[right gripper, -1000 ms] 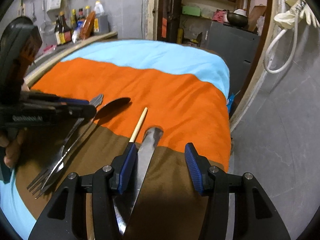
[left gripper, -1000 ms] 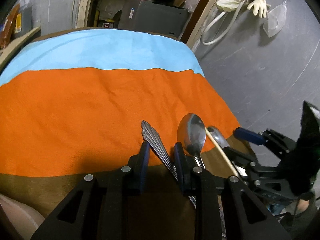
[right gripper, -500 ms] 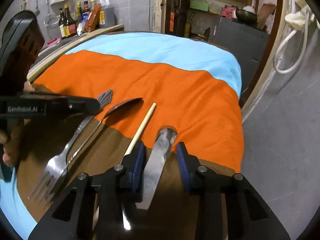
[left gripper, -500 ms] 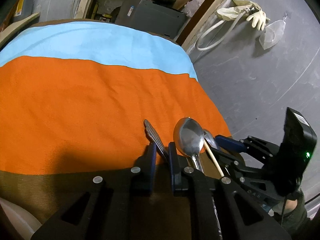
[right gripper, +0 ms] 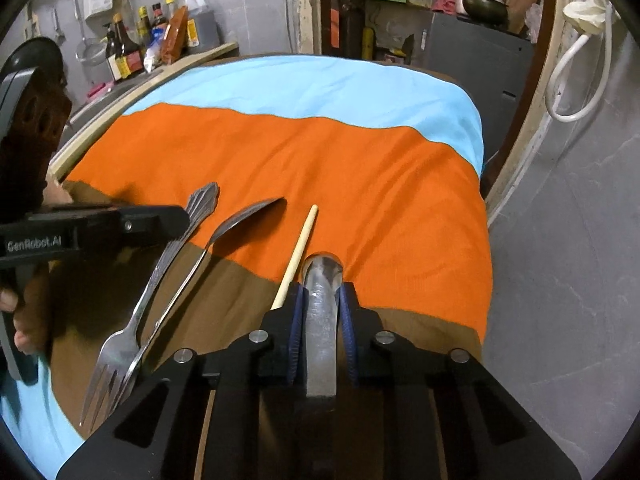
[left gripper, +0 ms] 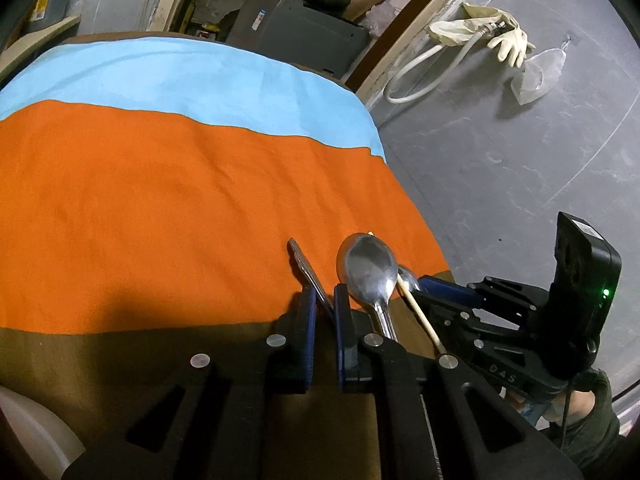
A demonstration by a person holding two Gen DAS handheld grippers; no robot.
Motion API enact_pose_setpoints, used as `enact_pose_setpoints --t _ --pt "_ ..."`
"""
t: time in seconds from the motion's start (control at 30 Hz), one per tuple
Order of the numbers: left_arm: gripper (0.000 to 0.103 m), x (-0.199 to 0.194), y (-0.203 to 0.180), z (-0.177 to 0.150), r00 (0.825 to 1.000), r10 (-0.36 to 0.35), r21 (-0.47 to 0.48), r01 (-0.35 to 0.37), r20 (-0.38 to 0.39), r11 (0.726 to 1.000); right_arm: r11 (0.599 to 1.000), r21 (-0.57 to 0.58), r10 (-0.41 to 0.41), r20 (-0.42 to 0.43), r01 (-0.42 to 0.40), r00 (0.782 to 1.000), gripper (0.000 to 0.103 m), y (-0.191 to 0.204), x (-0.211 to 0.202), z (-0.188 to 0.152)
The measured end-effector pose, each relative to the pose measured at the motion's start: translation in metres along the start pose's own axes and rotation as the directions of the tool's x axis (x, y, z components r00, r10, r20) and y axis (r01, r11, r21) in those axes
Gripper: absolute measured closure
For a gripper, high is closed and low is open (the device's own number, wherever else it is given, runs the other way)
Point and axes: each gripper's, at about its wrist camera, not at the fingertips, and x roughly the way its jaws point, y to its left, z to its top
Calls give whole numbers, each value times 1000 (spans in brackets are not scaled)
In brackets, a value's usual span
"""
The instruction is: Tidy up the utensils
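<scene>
A steel fork (right gripper: 160,276), a steel spoon (right gripper: 208,248), a wooden chopstick (right gripper: 296,256) and a steel knife (right gripper: 322,320) lie side by side on the striped cloth (right gripper: 320,160). My left gripper (left gripper: 322,300) is shut on the fork's handle (left gripper: 306,270), with the spoon (left gripper: 366,268) just right of it. My right gripper (right gripper: 320,308) is shut on the knife's handle. The left gripper also shows in the right wrist view (right gripper: 182,222), at the fork's handle end.
The table's right edge (right gripper: 486,240) drops to a grey floor. A counter with bottles (right gripper: 152,40) stands at the far left. A grey cabinet (left gripper: 296,36) stands behind the table. A white object (left gripper: 28,436) sits at the near left corner.
Both grippers have gone from open to shut: the left on the fork's handle, the right on the knife's handle. The fork's handle now stands on edge between the left fingers.
</scene>
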Motion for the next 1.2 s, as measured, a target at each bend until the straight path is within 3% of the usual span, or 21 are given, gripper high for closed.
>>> enact_pose_setpoints --t 0.17,0.33,0.6,0.73,0.9,1.2 --pt "97 2 8 3 999 -44 -36 43 -24 998 999 15 40 -64 -39 997 84 -7 4 6" --pt "95 1 8 4 999 -43 -28 43 -28 999 998 28 53 -86 -51 995 83 -8 6 9" --pt "98 -3 0 0 1000 -17 -1 17 -9 1000 997 62 36 -34 -34 999 87 -8 3 5" --pt "99 -7 -9 -2 1000 -22 13 22 18 1000 994 95 39 73 -46 997 87 -7 -13 -13" --pt "101 -19 -23 -7 997 -13 57 9 73 998 996 80 27 217 -46 976 87 6 -39 -36" --pt "103 -62 -52 -27 967 0 132 -35 255 991 1000 9 4 460 -9 888 87 27 -88 -57"
